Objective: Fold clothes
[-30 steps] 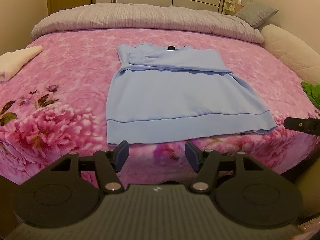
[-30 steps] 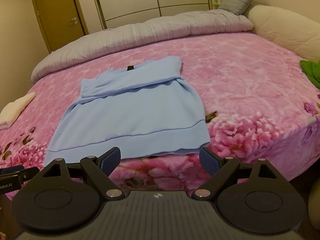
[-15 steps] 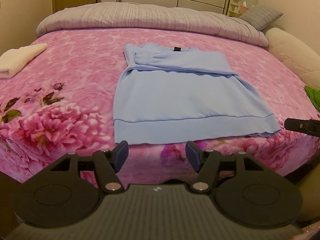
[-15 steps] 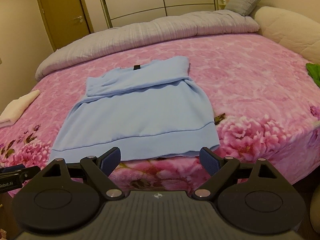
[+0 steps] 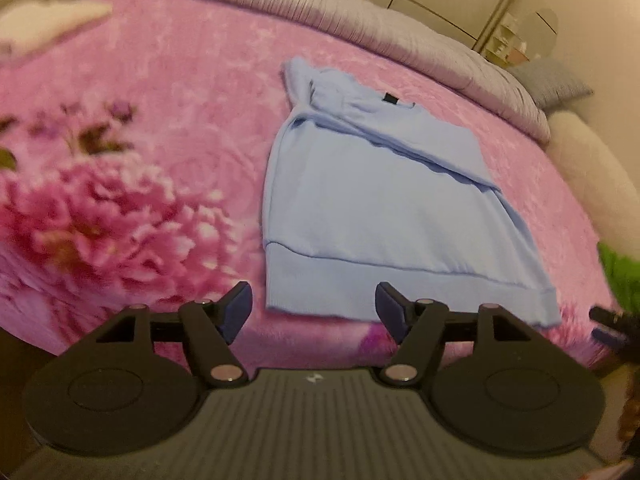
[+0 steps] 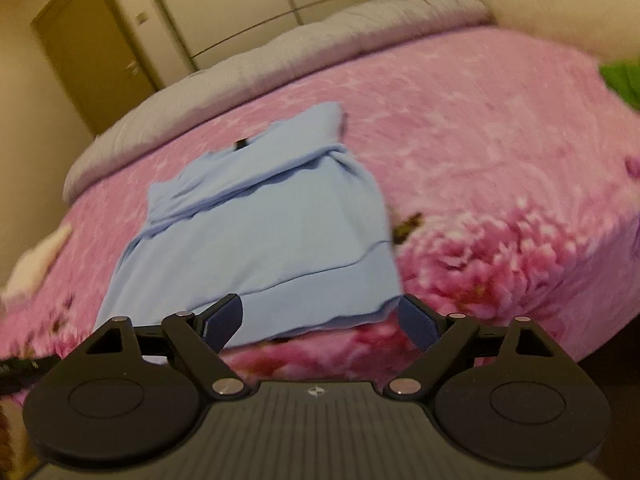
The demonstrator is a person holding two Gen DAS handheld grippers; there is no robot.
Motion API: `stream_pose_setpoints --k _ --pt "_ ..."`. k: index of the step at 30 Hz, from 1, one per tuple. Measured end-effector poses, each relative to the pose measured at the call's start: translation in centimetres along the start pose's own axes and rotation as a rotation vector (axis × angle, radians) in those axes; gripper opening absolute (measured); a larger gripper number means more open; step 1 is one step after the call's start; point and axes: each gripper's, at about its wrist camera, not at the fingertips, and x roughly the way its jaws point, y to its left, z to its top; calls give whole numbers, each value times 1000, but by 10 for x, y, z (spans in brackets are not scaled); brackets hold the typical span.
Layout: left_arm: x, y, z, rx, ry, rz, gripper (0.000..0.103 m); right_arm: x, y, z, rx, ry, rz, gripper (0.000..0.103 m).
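Left wrist view: blue sweater [image 5: 384, 216] flat on pink bedspread [image 5: 160, 92], hem nearest, long axis running away toward the collar; left gripper [image 5: 314, 312] spread wide before the hem's left corner, right gripper [image 6: 320, 320] likewise spread, straddling its right corner

Warm, dim indoor light fills both views, with no hard shadows or glare. Motion blur smears the pink floral fleece bedspread [image 5: 120, 208], worst toward the edges; the pale blue knit sweater [image 6: 260, 240] looks soft-edged. Fisheye distortion bows the bed and darkens the frame corners.
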Motion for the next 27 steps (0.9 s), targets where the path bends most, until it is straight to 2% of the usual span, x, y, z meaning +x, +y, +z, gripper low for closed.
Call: stream_pose_setpoints --k 7,8,12,15,17,18,19,21,24,27 --pt "59 33 21 -143 67 -49 57 44 -62 36 159 66 46 67" --pt "63 37 22 -152 67 -64 55 51 -67 39 171 83 57 66" --pt "71 52 24 -188 69 -134 57 82 -79 38 198 181 115 60" --pt "72 60 24 -223 83 -205 57 87 -81 35 191 183 153 59" --pt "74 67 23 -260 85 -234 57 86 -86 34 229 187 205 49" --pt "75 71 23 -282 83 -251 57 85 -89 33 251 191 232 41" --pt "75 74 23 -304 81 -275 56 85 -91 31 273 202 261 40" --pt "80 79 21 -338 97 -316 53 87 -91 25 282 231 259 40" --pt "80 84 20 -347 102 -305 39 87 -89 23 285 235 261 40" --pt "81 90 20 -357 112 -324 38 88 -88 25 284 239 269 40"
